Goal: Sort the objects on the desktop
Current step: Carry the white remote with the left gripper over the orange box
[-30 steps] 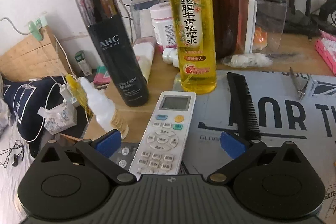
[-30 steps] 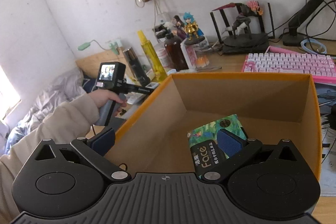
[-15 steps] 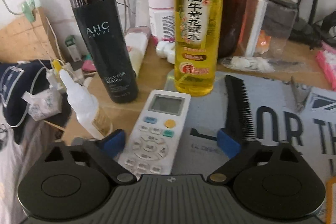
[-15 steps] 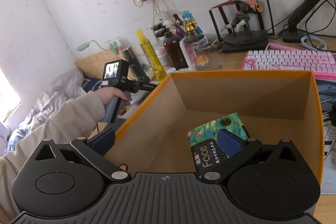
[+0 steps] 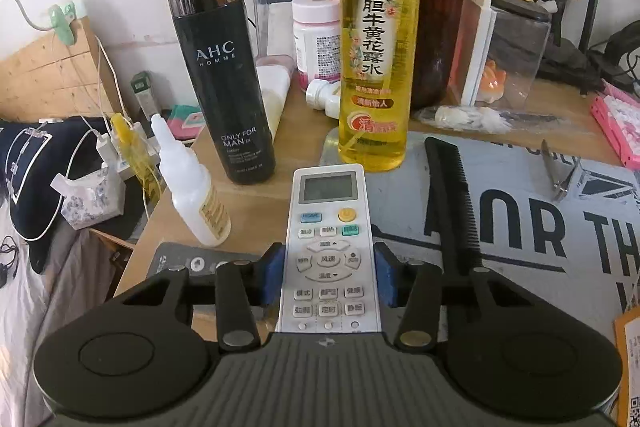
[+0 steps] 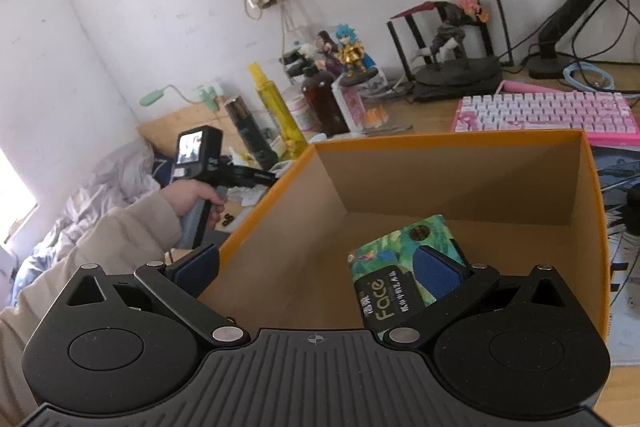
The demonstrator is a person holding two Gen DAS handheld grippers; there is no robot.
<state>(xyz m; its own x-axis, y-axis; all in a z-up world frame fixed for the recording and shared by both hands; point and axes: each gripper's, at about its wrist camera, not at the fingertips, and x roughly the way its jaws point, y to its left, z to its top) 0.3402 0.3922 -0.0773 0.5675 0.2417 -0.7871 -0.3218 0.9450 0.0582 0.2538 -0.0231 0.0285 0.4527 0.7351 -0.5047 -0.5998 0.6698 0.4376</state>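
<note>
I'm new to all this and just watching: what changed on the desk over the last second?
The left gripper slid forward over the white remote and its jaws closed on the remote's sides; a second ago they stood wide open behind it. The right gripper stayed open at the orange box, the green packet unmoved inside. Bottles and comb kept their places.

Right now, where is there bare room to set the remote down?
Inside the box, the floor left of the tissue pack is bare. On the mat, a free patch lies between comb and nail clippers. Around the bottles it is crowded.
</note>
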